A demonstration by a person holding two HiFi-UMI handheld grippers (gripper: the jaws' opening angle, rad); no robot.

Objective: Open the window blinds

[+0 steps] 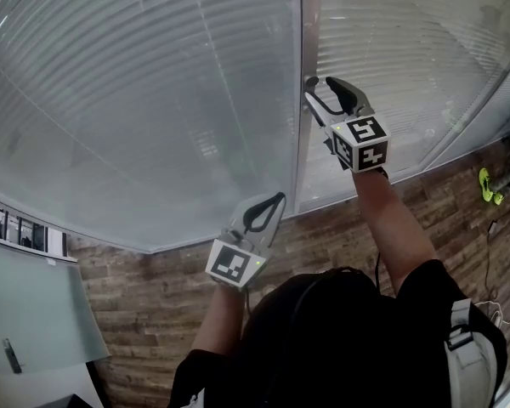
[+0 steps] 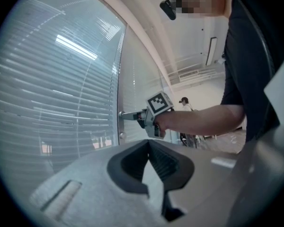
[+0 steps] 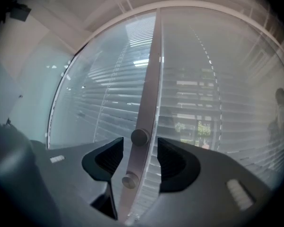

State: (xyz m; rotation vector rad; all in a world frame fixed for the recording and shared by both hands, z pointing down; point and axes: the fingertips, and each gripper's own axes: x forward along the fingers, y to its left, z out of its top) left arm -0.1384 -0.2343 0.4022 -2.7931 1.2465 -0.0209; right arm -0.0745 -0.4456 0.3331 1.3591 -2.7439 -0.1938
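Observation:
Horizontal window blinds [image 1: 153,83] hang behind glass panes on either side of a grey upright mullion [image 1: 301,100]. Two round knobs sit on the mullion, an upper knob [image 3: 140,137] and a lower knob [image 3: 130,180]. My right gripper [image 1: 320,82] is raised to the mullion and points level at it. In the right gripper view it [image 3: 141,161] stands open, with the upper knob between the pads and a gap on both sides. My left gripper [image 1: 268,206] hangs lower, off the glass, shut and empty; the left gripper view shows its pads [image 2: 156,167] together.
A wood-pattern floor [image 1: 153,287] runs along the foot of the glass. A pale tabletop [image 1: 34,313] lies at the lower left. A green object [image 1: 490,187] and a cable lie on the floor at the right. A person [image 2: 184,103] stands far off.

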